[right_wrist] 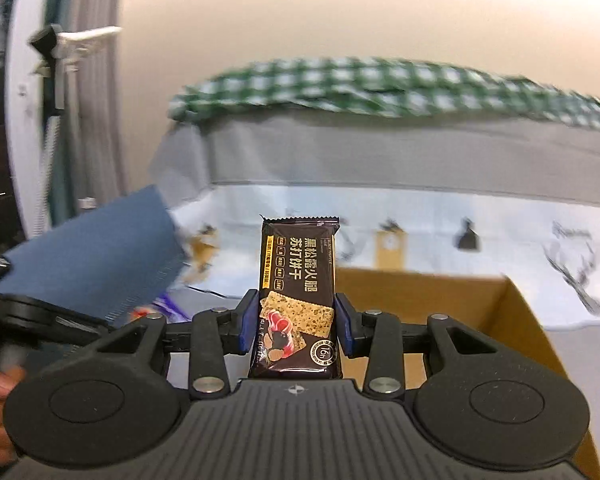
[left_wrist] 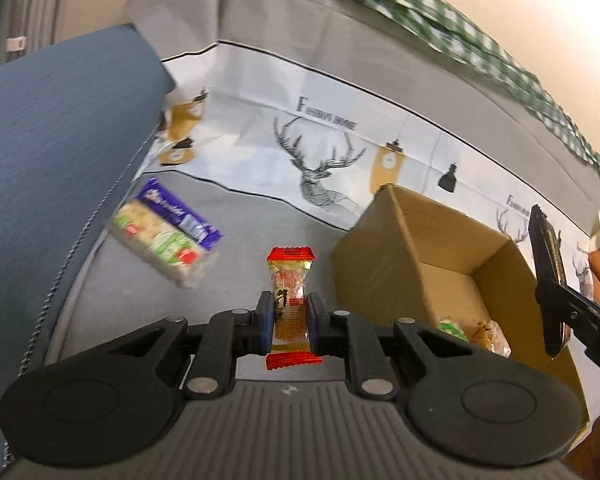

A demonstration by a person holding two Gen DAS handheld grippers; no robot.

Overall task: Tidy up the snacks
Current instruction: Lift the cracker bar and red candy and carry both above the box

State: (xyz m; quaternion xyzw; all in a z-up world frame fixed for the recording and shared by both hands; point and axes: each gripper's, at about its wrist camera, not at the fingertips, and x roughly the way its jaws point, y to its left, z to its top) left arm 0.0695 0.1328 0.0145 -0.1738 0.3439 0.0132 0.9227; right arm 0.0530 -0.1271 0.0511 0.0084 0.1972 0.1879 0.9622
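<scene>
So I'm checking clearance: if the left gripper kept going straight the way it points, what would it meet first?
Probably the grey cloth ahead of the left gripper and its held red candy; beyond that, the deer-print sheet. Depth is unclear.

Blurred: green-checked cloth at 12 o'clock; snack packets at 9 o'clock, print unreadable.

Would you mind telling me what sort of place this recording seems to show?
Probably a home living room: the snacks lie on a grey sofa seat beside a blue cushion, with a green checked cloth draped over the backrest.
</scene>
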